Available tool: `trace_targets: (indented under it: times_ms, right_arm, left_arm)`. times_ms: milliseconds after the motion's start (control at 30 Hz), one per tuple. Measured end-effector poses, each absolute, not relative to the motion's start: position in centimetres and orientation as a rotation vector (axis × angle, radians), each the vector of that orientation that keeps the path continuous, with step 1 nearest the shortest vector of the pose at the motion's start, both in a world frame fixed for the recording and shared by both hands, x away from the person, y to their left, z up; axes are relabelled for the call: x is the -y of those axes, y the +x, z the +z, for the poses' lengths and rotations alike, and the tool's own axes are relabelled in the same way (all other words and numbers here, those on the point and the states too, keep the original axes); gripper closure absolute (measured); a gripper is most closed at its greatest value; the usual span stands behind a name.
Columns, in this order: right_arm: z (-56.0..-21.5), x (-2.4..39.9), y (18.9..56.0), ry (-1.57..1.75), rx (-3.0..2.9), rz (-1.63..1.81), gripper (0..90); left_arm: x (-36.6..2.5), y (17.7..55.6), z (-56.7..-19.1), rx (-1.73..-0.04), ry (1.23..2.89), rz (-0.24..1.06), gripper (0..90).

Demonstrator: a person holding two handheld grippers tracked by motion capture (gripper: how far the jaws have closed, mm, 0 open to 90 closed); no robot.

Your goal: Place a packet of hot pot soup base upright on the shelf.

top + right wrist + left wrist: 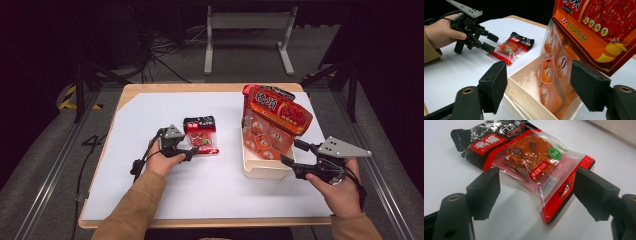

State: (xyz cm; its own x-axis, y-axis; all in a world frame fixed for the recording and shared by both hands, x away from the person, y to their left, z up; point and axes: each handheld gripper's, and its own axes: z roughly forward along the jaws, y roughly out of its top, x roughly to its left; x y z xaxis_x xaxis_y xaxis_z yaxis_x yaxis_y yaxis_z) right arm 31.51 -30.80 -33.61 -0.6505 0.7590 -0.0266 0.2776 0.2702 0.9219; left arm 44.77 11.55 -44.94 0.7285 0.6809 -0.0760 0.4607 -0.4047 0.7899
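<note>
Centre the spread left gripper (536,192) squarely over the flat red-and-black clear plastic snack packet (529,167), mid-frame, before pinching it

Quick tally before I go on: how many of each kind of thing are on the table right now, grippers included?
Small snack packet: 1
Large orange snack bag, standing in the box: 1
White open box: 1
Grippers: 2, the left gripper at the small packet, the right gripper at the box
Total: 5
</note>
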Motion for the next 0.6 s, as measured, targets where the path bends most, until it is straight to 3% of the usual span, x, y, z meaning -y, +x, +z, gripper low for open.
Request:
trace_targets:
  times_ms: [367, 433, 467, 600]
  right_arm:
    - [-33.9, 30.3, 31.6, 0.923, -2.1, 1.37, 30.1]
    - [-33.9, 30.2, 31.6, 0.921, -2.105, 1.37, 30.0]
    - [-34.0, 30.1, 31.7, 0.921, -2.107, 1.369, 30.0]
    - [-34.0, 29.9, 31.7, 0.917, -2.112, 1.371, 30.0]
  left_arm:
    - [-11.0, 44.8, -45.3, -0.835, 2.12, 0.322, 32.9]
    - [-10.9, 44.7, -45.3, -0.827, 2.131, 0.316, 37.2]
    - [-10.8, 44.7, -45.3, -0.813, 2.144, 0.304, 47.6]
    - [-10.4, 44.7, -45.4, -0.821, 2.173, 0.321, 51.9]
